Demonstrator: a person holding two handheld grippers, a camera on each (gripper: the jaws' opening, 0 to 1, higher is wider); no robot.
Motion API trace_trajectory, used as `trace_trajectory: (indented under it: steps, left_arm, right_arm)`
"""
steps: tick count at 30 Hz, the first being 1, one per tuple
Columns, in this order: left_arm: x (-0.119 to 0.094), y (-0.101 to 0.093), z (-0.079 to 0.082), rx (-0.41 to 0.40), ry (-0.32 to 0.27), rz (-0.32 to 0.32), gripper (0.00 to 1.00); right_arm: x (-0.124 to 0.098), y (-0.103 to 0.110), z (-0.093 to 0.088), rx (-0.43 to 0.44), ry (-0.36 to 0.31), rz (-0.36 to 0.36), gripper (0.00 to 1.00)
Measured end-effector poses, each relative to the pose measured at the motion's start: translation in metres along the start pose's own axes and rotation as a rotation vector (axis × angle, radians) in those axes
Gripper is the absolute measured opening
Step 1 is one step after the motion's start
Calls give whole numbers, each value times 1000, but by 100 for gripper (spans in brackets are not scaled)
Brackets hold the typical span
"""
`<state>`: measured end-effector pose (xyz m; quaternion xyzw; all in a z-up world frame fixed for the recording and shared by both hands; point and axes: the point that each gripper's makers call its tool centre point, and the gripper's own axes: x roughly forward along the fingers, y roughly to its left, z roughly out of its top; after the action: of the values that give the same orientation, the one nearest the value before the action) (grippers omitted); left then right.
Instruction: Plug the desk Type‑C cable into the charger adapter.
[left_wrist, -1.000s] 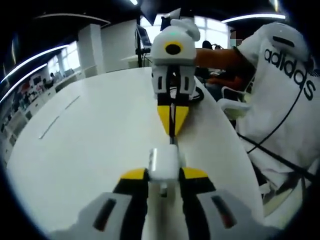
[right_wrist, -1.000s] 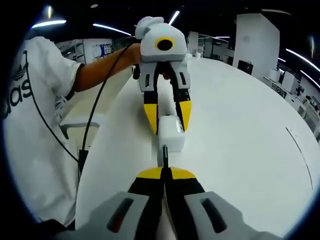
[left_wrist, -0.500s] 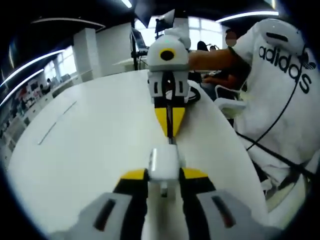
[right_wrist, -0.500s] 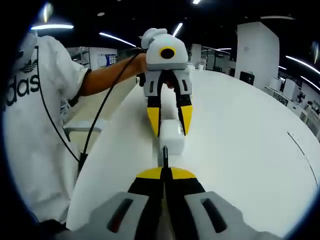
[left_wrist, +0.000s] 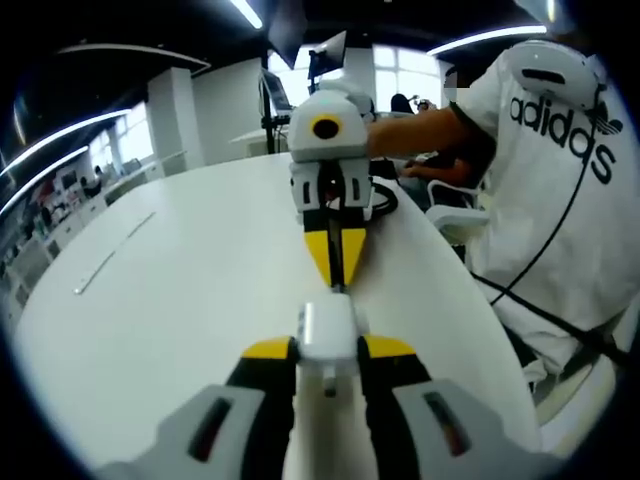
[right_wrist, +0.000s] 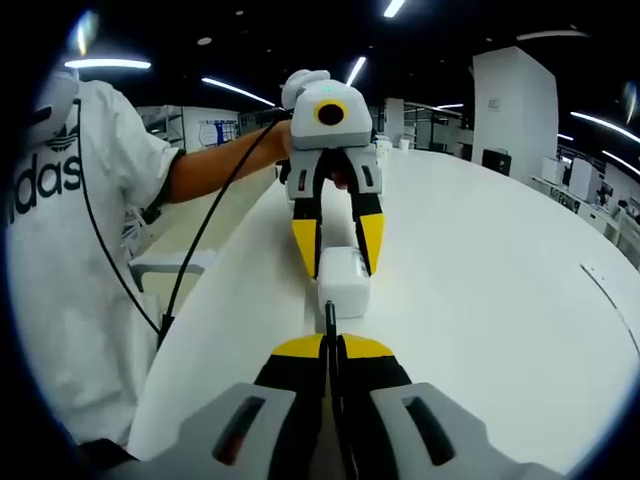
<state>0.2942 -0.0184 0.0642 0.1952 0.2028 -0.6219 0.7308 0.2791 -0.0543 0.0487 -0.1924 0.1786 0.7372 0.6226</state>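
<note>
Over the white table (left_wrist: 180, 300) the two grippers face each other nose to nose. In the left gripper view, the left gripper (left_wrist: 328, 349) has its yellow-tipped jaws pinched on the sides of the white charger adapter (left_wrist: 328, 333), holding it just above the tabletop with its far end pointing at the other tool. The right gripper (right_wrist: 328, 346) has its jaws pressed together on the dark Type-C cable (right_wrist: 329, 318), whose plug end pokes out past the tips and meets the near face of the adapter in the right gripper view (whether it is seated in the port or only touching, I cannot tell). From the left gripper view the right gripper comes in from the far side, its yellow tips drawn to a narrow point right at the adapter's far end. A person in a white T-shirt (left_wrist: 560, 170) stands beside the table, a bare forearm (right_wrist: 225, 160) reaching to the left gripper, and a thin black cord (right_wrist: 190, 260) hangs down from it.
</note>
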Motion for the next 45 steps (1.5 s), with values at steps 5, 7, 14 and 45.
trace_trajectory:
  steps: [5,7,14,45]
  left_arm:
    - [0,0,1,-8,-17,-1,24]
    - [0,0,1,-12,-18,1,24]
    - [1,1,2,-44,-38,14,23]
    - [3,-4,2,-63,-56,17,24]
  right_arm:
    - [2,0,0,16,12,3,3]
    - [2,0,0,23,16,3,3]
    - [2,-1,0,88,18,-12,1]
    - [13,-3,0,37,-4,-17,3]
